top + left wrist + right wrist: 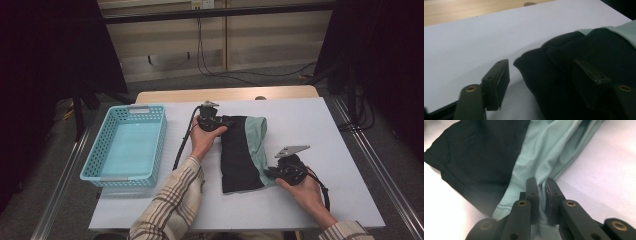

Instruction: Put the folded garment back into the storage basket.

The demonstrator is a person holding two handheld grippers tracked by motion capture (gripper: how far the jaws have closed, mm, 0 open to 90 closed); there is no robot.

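Observation:
A folded garment, black [239, 155] on its left and mint green [257, 135] on its right, lies in the middle of the white table [315, 125]. My left gripper [220, 122] is at the garment's far left corner. In the left gripper view the black fabric [564, 65] bulges between its jaws [540, 65]. The left pad [497, 82] stands clear of the cloth, so the gripper is open. My right gripper [269, 172] is at the near right corner. Its jaws [542, 182] are shut on a fold of the mint green fabric [549, 150].
A light blue plastic basket [161, 145] with nothing in it stands on the table's left side. A strip of bare wood [225, 94] runs along the far edge. Black cables trail from both grippers. The floor lies beyond the table.

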